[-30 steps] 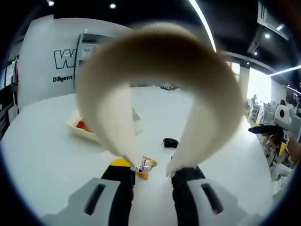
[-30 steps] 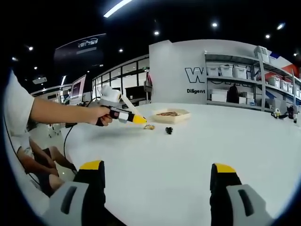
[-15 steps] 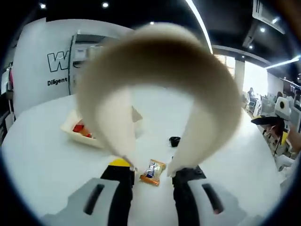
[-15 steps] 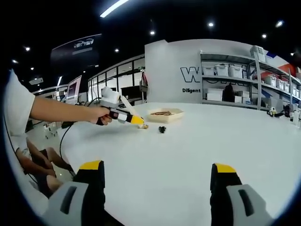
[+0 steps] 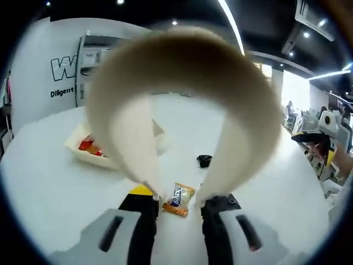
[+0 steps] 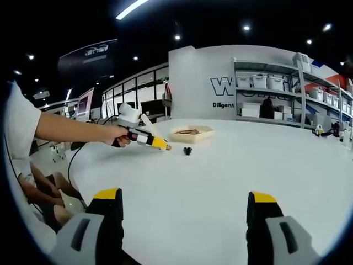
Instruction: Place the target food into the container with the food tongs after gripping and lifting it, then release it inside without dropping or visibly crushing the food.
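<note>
Left tongs [image 5: 177, 203], clamped on the cream looped food tongs [image 5: 182, 94], have closed in over the orange wrapped snack [image 5: 178, 199]; pickup's imminent. Right tongs [image 6: 185, 212] gape apart, idle.

Cream tongs [image 5: 182, 94] arch over an orange, white and blue snack packet [image 5: 178, 199] on the white bench [image 5: 49, 187]. The tray [image 5: 88, 150] is pale beige, a small object [image 5: 204, 160] black. The right gripper [image 6: 185, 221] is grey, black and yellow-tipped.

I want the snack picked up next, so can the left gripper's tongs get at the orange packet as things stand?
Probably yes. The orange packet lies flat on the white table, just ahead of the left gripper, between the tongs' two arms. Nothing lies over it; the small black object and tray sit apart.
</note>
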